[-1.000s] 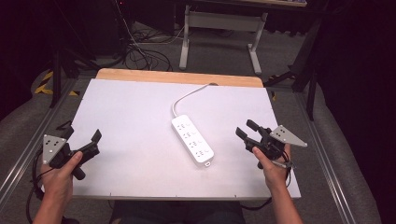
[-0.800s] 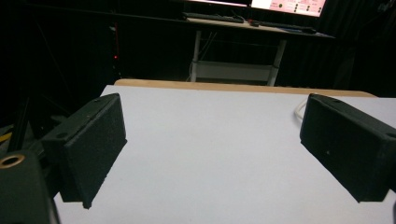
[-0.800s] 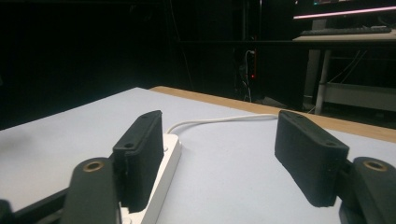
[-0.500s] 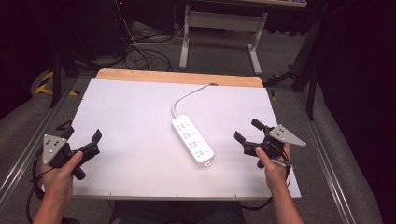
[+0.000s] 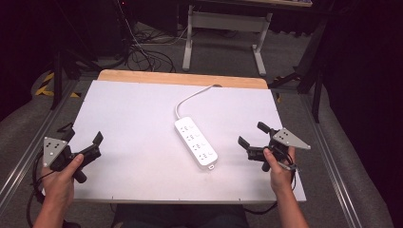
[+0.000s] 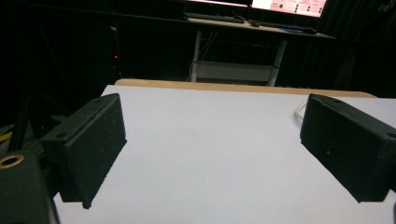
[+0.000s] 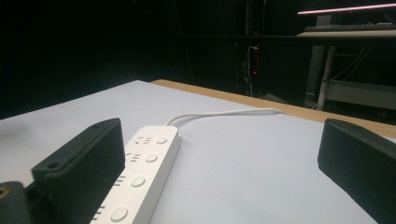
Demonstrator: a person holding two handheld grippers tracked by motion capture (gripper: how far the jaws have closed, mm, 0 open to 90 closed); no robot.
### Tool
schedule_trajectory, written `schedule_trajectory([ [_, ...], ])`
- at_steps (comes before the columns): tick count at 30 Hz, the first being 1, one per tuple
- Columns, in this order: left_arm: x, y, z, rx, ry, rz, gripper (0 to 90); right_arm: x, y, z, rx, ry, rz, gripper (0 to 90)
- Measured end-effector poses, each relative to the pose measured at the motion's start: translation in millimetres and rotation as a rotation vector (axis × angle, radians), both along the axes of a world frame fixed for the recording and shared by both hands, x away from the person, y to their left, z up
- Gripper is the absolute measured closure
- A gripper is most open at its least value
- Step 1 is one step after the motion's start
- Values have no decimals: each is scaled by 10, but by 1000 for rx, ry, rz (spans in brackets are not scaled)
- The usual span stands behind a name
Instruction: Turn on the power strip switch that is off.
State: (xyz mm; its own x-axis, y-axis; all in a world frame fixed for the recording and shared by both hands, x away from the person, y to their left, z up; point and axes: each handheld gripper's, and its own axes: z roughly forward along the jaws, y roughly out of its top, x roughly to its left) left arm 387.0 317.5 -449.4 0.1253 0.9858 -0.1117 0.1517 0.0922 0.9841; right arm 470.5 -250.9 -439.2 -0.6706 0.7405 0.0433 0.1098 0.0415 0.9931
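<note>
Flanking the power strip (image 5: 196, 142) near table (image 5: 133, 114) edges, both grippers' fingers gape, released.

A white power strip (image 5: 196, 147) lies near the centre of the white table (image 5: 133, 114), its cord (image 5: 190, 98) curving toward twelve o'clock. The left gripper (image 5: 81, 142) sits at eight o'clock and the right gripper (image 5: 252, 135) at four, both with jaws apart, each held in a hand.

Dark room, grey floor, white desk.
White-topped desk (image 5: 142, 118) with a wooden far edge (image 5: 180, 78), flanked by metal rails (image 5: 28, 152). Beyond it, grey carpet (image 5: 223, 61), tangled black cables (image 5: 142, 52), a grey-legged table (image 5: 223, 23). Farther back, a lit screen (image 6: 289, 7) glowing in the gloom.
</note>
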Motion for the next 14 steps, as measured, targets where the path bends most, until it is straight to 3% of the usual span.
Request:
schedule_trajectory([
  [14,2,3,-1,-4,3,3,75,9,10,-10,-10,1,8,21],
])
